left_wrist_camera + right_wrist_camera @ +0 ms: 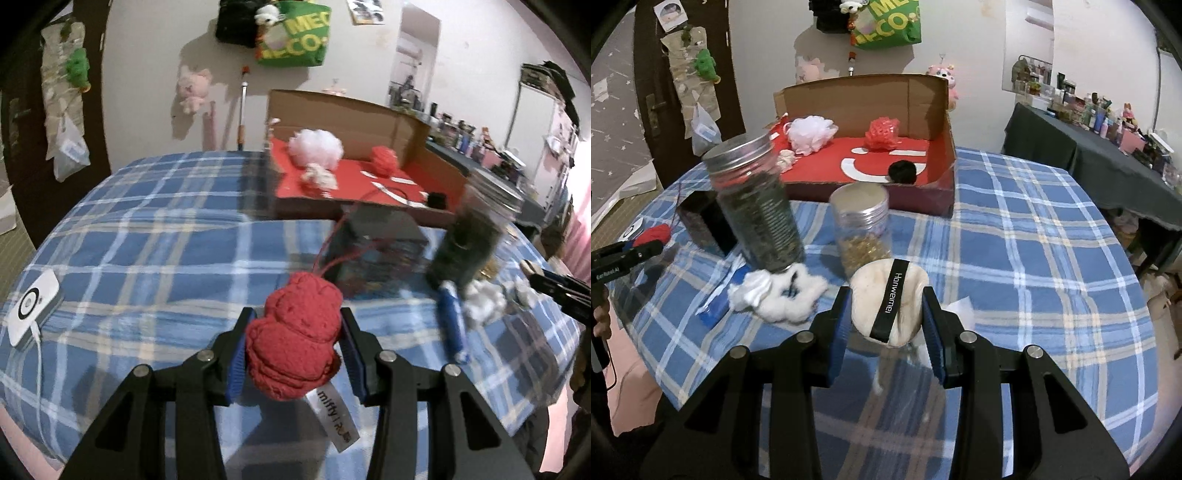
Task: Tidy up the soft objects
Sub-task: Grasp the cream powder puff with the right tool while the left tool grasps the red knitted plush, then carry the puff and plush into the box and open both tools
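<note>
My left gripper [295, 347] is shut on a red plush toy [293, 339] with a white "miffy" tag, held above the blue plaid table. My right gripper [886, 321] is shut on a cream powder puff [886, 302] with a black "Hanweimei" strap. A cardboard box with a red floor [812, 170] stands at the table's far side. In it lie a white mesh pouf [810, 133], a red mesh ball [882, 134], a black pom [903, 171] and a small cream toy [786, 160]. White cotton fluff [783, 295] lies on the cloth left of my right gripper.
A tall jar of dark leaves [757, 206] and a shorter jar of golden bits [862, 229] stand between my right gripper and the box. A dark small box [373, 251], a blue packet [452, 321] and a white device with cable [33, 306] lie on the table.
</note>
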The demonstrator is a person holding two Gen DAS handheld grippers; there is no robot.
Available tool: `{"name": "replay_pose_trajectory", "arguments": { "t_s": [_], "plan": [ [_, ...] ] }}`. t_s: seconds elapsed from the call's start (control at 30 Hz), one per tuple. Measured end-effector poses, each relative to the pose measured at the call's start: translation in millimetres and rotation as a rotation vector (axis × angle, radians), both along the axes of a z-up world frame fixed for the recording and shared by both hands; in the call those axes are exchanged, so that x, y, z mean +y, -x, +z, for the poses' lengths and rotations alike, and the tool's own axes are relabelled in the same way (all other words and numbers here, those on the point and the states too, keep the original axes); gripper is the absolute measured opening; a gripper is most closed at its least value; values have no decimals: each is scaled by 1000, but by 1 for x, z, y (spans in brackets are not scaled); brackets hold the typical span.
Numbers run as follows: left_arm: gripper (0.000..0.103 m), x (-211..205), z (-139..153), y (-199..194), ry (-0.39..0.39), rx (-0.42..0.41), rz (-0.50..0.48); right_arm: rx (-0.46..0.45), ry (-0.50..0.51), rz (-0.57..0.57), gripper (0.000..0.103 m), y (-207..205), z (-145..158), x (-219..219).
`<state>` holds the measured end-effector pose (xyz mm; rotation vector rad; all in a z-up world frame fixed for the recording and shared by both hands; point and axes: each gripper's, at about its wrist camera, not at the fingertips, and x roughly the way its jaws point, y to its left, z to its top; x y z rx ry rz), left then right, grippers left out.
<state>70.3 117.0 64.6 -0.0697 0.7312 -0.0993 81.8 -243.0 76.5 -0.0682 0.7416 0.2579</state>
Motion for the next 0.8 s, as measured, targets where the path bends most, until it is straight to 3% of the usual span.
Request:
{"name": "replay_pose_trajectory", "arguments": {
  "t_s": [0.2, 0.33, 0.6, 0.8],
  "plan": [
    [47, 18, -1, -26, -6, 25, 21, 35, -5, -16, 35, -24, 1, -8],
    [47, 16, 1, -43, -36, 21, -24, 50, -5, 3, 35, -43, 3, -10],
    [47, 4, 6, -72, -167, -2, -127, 54, 33, 48, 35, -72, 3, -11],
    [47, -2, 12, -82, -210, -29, -213, 51, 41, 112, 35, -86, 5, -11]
  ]
}}
